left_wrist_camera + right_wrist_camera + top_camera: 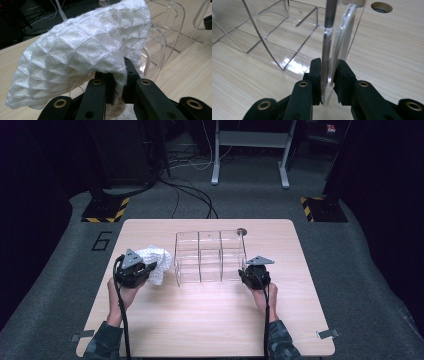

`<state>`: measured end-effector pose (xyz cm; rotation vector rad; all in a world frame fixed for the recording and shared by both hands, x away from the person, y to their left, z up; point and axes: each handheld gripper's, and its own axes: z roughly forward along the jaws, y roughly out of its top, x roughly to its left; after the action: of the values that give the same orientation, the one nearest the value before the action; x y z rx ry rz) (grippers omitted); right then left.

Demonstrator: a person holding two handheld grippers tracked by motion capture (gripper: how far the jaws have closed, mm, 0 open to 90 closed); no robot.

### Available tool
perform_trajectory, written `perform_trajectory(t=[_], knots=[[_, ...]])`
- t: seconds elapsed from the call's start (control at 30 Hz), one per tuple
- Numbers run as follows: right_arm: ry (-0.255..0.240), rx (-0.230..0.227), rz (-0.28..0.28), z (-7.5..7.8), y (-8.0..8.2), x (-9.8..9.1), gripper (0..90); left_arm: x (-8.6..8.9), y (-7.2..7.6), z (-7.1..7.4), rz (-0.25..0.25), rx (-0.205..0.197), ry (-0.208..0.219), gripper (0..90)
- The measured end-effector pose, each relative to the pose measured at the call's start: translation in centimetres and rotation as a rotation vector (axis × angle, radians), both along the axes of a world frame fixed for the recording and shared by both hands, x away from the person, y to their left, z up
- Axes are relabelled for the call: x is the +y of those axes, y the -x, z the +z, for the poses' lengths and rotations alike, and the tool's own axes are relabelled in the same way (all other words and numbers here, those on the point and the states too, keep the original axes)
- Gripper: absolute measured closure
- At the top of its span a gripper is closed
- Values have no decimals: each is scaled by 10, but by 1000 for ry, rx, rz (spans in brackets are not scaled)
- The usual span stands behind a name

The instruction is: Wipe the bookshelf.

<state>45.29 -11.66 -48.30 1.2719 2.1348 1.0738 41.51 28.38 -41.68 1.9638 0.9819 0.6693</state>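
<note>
A white waffle-weave cloth (156, 261) hangs off the table, pinched by my left gripper (148, 267), which is shut on a fold of it. In the left gripper view the cloth (82, 50) drapes over the two black jaws and hides their tips. A clear plastic organizer (210, 256) with several compartments stands at the table's middle. My right gripper (245, 272) is shut on the organizer's right wall; in the right gripper view that clear wall (327, 50) stands upright between the pads (316, 75).
The wooden table (210, 320) has a round cable hole (242, 231) behind the organizer. Black stand bases with yellow-striped edges (105, 210) and cables lie on the grey floor beyond. A white frame (250, 150) stands at the back.
</note>
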Motion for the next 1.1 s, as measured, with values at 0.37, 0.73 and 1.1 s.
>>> perform_trajectory(t=[0.37, 0.73, 1.1], knots=[[2, 0, -1, 0, 0, 0, 770, -23, -11, -27, -47, 83, -51, 838], [2, 0, -4, 0, 0, 0, 770, -33, -14, -51, -57, 134, -121, 838], [-11, -7, -7, 1, 1, -1, 764, -31, -19, -71, -66, 228, -162, 838]])
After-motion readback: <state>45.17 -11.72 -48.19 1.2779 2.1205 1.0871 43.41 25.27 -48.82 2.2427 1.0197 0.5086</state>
